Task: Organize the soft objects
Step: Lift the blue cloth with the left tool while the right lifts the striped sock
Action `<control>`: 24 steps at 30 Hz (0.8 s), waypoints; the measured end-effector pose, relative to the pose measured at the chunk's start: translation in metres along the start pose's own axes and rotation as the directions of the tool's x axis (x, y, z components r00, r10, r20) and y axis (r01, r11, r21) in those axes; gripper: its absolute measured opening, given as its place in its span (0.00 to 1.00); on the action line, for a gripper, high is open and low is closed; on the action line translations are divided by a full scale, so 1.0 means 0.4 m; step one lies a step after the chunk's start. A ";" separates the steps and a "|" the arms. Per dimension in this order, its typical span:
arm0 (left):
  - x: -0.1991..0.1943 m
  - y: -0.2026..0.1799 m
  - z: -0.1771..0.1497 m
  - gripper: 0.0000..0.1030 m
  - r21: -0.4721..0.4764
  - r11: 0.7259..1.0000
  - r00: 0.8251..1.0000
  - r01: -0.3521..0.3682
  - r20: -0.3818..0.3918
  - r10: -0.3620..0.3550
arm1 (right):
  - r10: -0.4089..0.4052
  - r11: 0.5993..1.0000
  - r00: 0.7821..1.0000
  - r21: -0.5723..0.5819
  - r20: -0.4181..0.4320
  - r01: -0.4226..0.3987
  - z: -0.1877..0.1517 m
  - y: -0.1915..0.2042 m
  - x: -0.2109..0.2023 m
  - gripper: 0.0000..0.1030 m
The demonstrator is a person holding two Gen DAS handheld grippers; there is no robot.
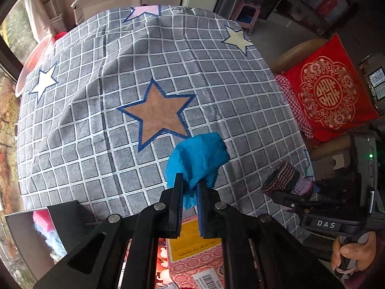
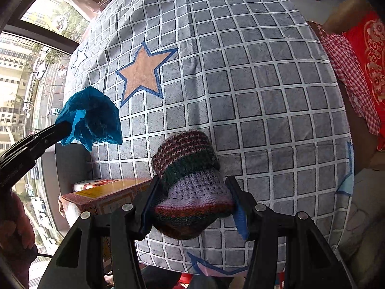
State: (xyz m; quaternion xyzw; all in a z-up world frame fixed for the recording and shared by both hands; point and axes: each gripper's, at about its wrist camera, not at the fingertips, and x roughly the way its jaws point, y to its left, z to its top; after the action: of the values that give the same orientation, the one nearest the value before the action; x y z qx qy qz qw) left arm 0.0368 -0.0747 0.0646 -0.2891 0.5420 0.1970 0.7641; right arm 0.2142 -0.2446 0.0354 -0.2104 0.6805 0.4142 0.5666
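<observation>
We see the left gripper (image 1: 190, 187) pinching a crumpled blue cloth (image 1: 197, 159), held up over the gray checked sheet (image 1: 96, 120) near the brown star (image 1: 158, 113). The right gripper (image 2: 192, 202) squeezes a striped knit sock (image 2: 187, 183) above the sheet's near edge. A red box (image 2: 105, 195) sits below.
</observation>
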 end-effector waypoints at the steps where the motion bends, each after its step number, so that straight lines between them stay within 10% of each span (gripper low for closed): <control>1: -0.008 -0.011 -0.002 0.10 0.012 1.000 1.000 0.005 0.006 -0.005 | -0.001 1.000 1.000 0.011 0.007 0.001 0.002 0.006 0.001 0.54; 24: -0.162 -0.248 -0.179 0.10 0.289 0.940 0.982 0.182 -0.002 -0.189 | -0.052 0.994 0.997 0.102 0.057 0.046 -0.136 0.047 -0.004 0.54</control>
State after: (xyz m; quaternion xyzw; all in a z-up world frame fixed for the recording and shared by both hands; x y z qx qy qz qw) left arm 0.0248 -0.1959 0.1307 -0.2219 0.5252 0.0469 0.8202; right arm 0.1678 -0.2778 0.0440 -0.1857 0.6781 0.3715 0.6064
